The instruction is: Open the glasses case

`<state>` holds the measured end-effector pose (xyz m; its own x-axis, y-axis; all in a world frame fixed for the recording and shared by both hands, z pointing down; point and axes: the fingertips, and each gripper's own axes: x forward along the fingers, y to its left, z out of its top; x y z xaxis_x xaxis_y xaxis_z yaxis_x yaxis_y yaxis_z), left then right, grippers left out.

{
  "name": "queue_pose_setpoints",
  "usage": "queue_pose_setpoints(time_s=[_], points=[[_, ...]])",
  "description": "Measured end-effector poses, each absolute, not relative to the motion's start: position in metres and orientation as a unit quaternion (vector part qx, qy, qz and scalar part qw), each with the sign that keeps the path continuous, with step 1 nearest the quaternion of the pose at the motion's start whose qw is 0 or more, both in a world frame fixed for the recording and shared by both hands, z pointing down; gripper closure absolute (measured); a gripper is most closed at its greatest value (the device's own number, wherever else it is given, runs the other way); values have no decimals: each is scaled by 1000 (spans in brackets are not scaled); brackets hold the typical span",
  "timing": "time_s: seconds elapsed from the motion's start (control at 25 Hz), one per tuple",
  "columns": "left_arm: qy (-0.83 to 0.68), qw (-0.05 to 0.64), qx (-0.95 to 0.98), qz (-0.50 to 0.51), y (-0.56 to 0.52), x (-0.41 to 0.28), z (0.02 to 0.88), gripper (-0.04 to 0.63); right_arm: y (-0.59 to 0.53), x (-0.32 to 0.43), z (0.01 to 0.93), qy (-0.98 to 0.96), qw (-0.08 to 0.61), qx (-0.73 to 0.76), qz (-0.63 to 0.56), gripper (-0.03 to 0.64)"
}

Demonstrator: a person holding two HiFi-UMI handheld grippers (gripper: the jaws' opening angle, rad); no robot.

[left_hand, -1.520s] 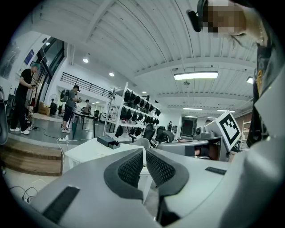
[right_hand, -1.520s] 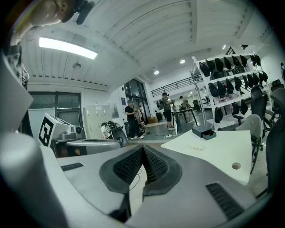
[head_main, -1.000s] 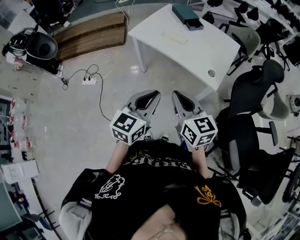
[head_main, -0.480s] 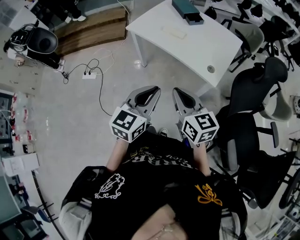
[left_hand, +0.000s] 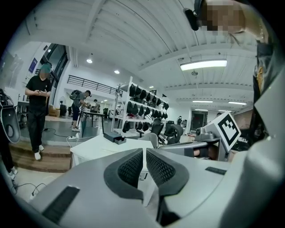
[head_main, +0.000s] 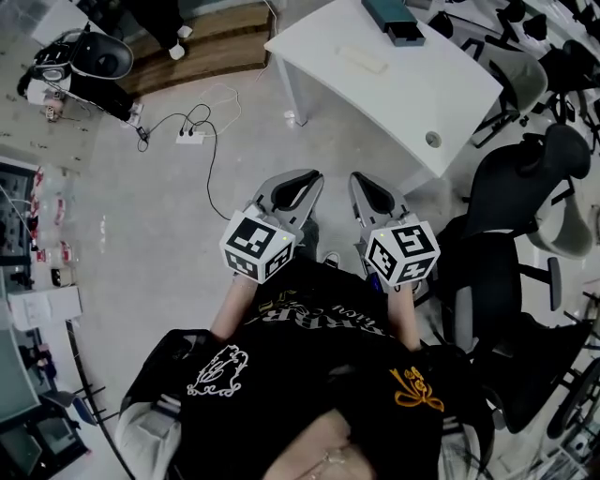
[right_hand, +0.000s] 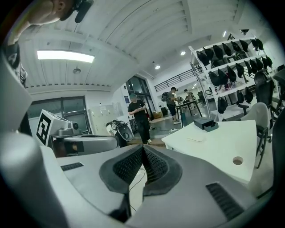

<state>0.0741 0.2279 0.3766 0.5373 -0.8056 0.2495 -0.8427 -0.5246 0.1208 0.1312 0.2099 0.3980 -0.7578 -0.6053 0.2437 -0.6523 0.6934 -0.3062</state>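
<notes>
Left tongs (head_main: 294,189): jaws all but together, only a thin slit between the ribbed dark pads (left_hand: 132,168), nothing in it and nothing touched. Right tongs (head_main: 369,191): jaws closed, pads meeting at the tips (right_hand: 143,148), empty.

Both tongs sit at mid-frame of the head view, side by side and just apart. They are held out from the chest of the person in the black printed shirt (head_main: 309,375) and point toward the top of the frame over the pale floor (head_main: 159,234). Each bare forearm (head_main: 234,305) runs back under a marker cube, left (head_main: 256,247) and right (head_main: 401,253). In the gripper views both aim roughly level across the room at the white rectangular desk (head_main: 441,94).

On that desk, upper right of the head view, lie a dark teal rectangular box (head_main: 392,17) and, just below it, a pale flat oblong object (head_main: 362,60). Which of the two is the glasses case cannot be told. Both are well apart from the tongs. A black office chair (head_main: 511,178) stands at the right edge
</notes>
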Motion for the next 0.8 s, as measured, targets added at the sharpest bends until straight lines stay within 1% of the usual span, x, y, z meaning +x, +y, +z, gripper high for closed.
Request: queue_pose_setpoints(time_s=[0.24, 0.44, 0.8], points=[[-464, 109, 875, 90, 209, 75, 381, 560, 192, 124, 402, -917, 60, 342, 194, 604], [-449, 119, 881, 84, 182, 66, 387, 560, 164, 112, 406, -915, 64, 347, 196, 604], [-417, 121, 897, 89, 87, 19, 394, 560, 71, 60, 414, -906, 76, 368, 195, 604]])
